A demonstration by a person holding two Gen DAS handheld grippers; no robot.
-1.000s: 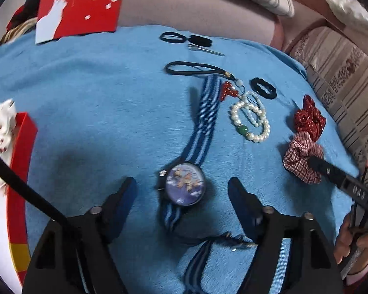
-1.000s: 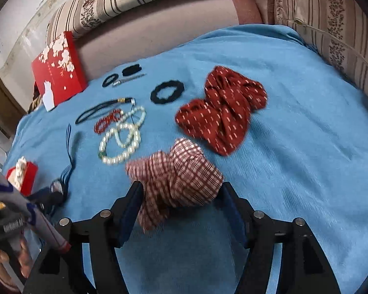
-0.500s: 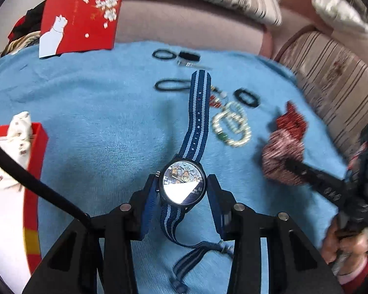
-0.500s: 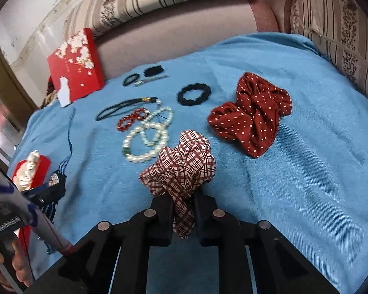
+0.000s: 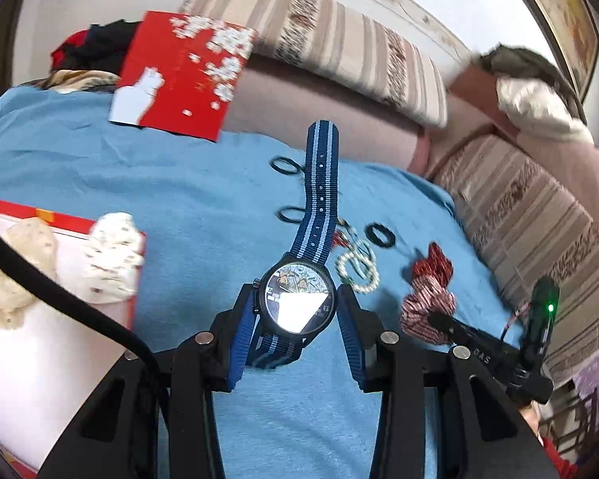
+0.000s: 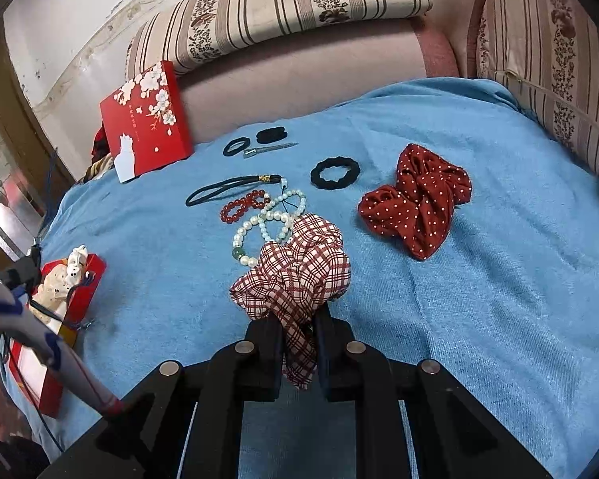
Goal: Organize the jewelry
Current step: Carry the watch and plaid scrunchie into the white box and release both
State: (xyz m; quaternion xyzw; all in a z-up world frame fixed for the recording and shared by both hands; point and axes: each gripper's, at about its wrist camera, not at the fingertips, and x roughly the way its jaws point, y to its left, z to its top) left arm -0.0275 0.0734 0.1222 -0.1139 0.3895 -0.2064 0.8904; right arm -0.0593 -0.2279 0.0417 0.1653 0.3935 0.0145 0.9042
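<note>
Lifted higher off the blue blanket now, the watch is held tight by the left gripper and the checked scrunchie by the right gripper, ready for the red box.

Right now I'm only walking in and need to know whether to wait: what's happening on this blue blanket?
A person is sorting accessories with a handheld gripper in each hand. The left gripper is clamped on the case of a blue-striped watch, its strap sticking up off the blue blanket. The right gripper pinches a plaid scrunchie. The pearl bracelets, red polka-dot scrunchie and black hair ties lie unsorted. The open red box sits to the left.
</note>
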